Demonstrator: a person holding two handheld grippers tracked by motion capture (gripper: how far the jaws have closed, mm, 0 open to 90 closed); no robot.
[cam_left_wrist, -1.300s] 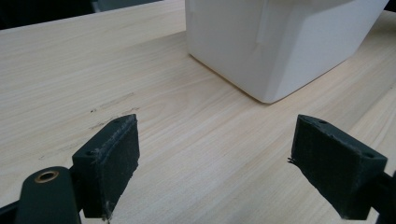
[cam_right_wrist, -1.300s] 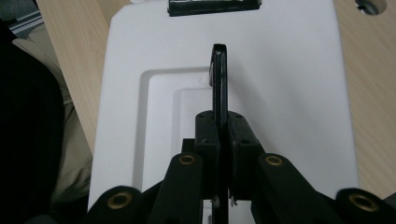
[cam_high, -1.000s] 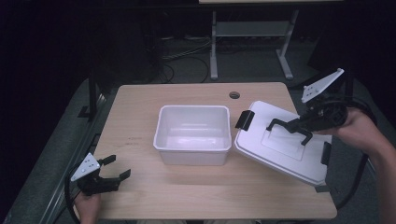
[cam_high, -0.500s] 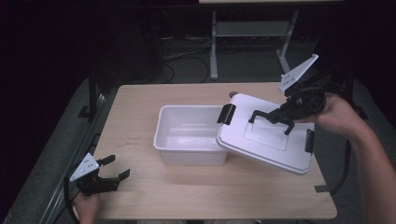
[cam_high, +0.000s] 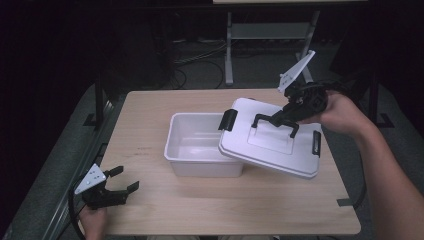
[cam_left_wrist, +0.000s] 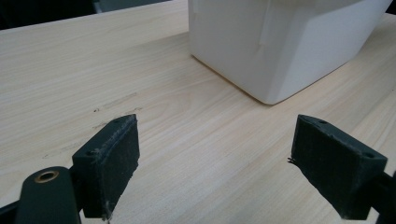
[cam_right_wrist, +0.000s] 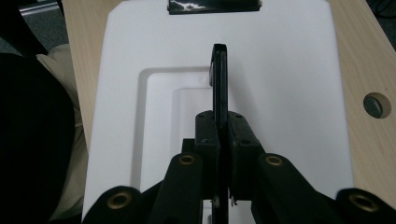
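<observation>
Covering bin (cam_high: 200, 145) corner w/ lid (cam_high: 280, 145).

Your right gripper (cam_high: 280, 118) clamps the black handle (cam_high: 274, 122) of the white lid (cam_high: 272, 145), which hangs tilted below it, its low edge overlapping the open white bin (cam_high: 197, 145). Your left gripper (cam_high: 121, 181) rests on the table (cam_high: 240, 210), jaws spread, well apart from the bin.

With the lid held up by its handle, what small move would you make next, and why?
Probably carry the lid a little further left. The right gripper is shut on its handle, and the lid covers just the right edge of the white bin.
</observation>
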